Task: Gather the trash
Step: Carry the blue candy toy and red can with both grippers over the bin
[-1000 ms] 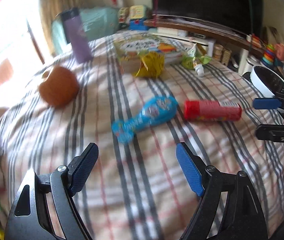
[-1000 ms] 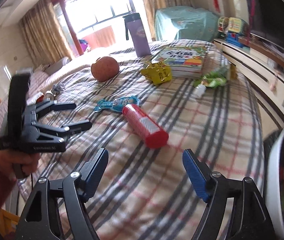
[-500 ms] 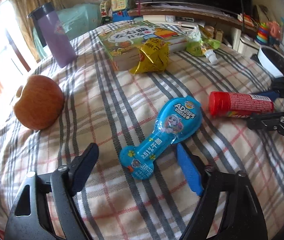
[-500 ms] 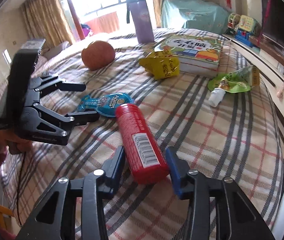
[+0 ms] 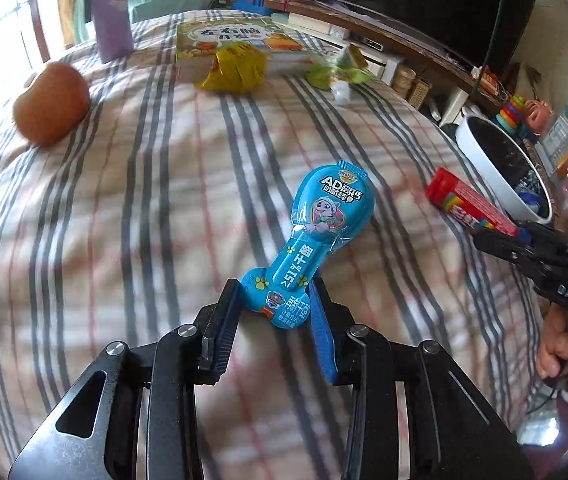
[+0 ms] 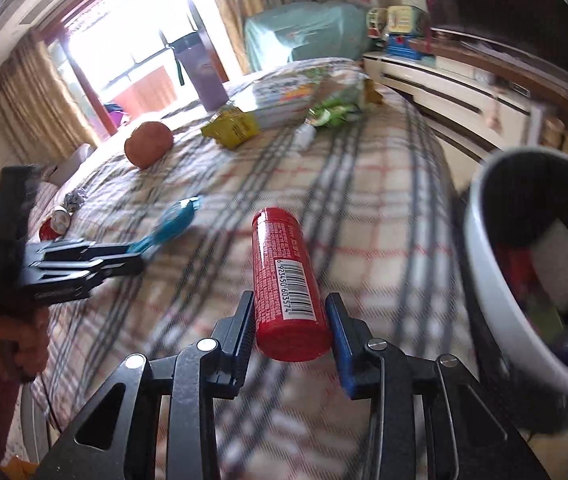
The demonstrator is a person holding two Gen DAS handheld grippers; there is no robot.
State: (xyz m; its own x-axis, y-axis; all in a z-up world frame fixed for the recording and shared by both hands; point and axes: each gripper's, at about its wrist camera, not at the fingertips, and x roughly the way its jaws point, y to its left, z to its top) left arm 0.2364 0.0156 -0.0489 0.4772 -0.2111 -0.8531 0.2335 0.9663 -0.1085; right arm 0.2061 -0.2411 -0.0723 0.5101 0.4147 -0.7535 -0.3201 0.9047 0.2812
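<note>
Here the left gripper [image 5: 275,308] jaws are closing on the blue snack wrapper [image 5: 312,236]'s near end; the right gripper [image 6: 290,322] jaws are closing on the red tube [image 6: 288,280] over the bed [image 5: 144,200].

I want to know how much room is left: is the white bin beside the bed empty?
Not empty. The white bin already holds items: something white, something red and something blue show inside. How full it is, I cannot tell.

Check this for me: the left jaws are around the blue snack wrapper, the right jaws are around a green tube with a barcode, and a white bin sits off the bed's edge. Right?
Not quite. The tube between the right gripper jaws is red, not green, as the right wrist view shows. The rest holds: the left gripper jaws, closing, are around the blue snack wrapper, and the white bin sits off the bed's edge.
</note>
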